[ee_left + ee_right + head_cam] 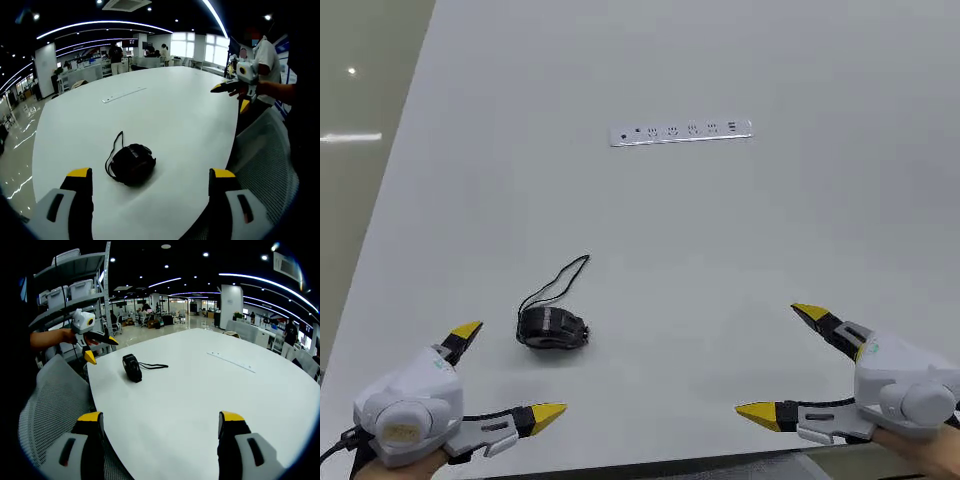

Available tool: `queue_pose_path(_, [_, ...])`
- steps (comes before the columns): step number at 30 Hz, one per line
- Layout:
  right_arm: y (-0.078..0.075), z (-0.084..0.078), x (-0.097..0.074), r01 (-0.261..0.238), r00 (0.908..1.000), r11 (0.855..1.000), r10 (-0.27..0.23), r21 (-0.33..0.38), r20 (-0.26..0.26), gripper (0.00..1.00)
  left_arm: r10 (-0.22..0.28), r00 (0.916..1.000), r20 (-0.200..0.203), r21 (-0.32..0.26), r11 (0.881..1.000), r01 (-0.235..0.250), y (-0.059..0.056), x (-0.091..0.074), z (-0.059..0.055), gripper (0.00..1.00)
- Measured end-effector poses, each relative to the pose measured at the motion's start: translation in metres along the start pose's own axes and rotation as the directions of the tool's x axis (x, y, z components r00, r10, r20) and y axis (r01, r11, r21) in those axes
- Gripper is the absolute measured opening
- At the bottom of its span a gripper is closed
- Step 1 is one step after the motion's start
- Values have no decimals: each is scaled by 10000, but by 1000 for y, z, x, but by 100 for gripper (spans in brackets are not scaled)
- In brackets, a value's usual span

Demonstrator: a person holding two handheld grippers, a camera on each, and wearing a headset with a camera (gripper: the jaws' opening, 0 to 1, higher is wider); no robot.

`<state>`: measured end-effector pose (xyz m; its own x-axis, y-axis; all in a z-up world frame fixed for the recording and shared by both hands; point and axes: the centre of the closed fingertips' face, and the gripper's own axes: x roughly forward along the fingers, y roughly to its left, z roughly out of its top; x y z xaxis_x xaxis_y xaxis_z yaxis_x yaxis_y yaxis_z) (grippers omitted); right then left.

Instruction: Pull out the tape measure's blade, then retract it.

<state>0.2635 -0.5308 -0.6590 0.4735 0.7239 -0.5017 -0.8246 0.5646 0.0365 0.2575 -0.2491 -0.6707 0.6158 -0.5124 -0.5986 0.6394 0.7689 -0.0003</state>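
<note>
The tape measure [552,328] is set on the table [740,250] near its front edge, just ahead of the left gripper [512,369]. A power strip [680,132] is laid well behind it. The right gripper [778,360] is held well apart, to the right.

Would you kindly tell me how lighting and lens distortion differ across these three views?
Head view: even light, soft shadow under the black round tape measure on the white table. Left gripper view: fisheye curves the table edge; ceiling light strips glare. Right gripper view: same bowing, no blur.
</note>
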Motion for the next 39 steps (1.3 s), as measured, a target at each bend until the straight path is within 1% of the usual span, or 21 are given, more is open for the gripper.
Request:
queue_pose_path(9, [0,1,0,-86,10000,9999,86,-67,9,97,12,10000,-17,47,10000,-12,5,-2,0,95])
queue_pose_path(12, [1,2,1,-170,9998,9998,171,-98,44,96,-42,9999,91,4,10000,42,6,-2,3,95])
queue_pose_path(15, [1,4,1,-218,9997,9996,219,-159,49,96,-72,10000,68,77,9999,71,7,-2,4,95])
queue_pose_path(23, [-1,5,4,-365,9993,9990,366,-246,34,95,-325,9995,-66,194,9993,326,9,1,5,92])
queue_pose_path(26, [0,4,5,-473,9988,9984,469,-325,-107,94,-456,9988,-158,315,9984,460,9,3,4,90])
queue_pose_path(30, [-1,5,6,-589,9982,9974,585,-409,-105,93,-568,9981,-236,465,9972,579,9,5,5,89])
queue_pose_path(33, [-2,6,7,-657,9978,9965,652,-509,-116,92,-665,9972,-349,633,9956,687,11,8,5,86])
queue_pose_path(39, [-6,7,9,-729,9973,9950,719,-679,-171,89,-846,9956,-410,953,9915,882,16,12,9,82])
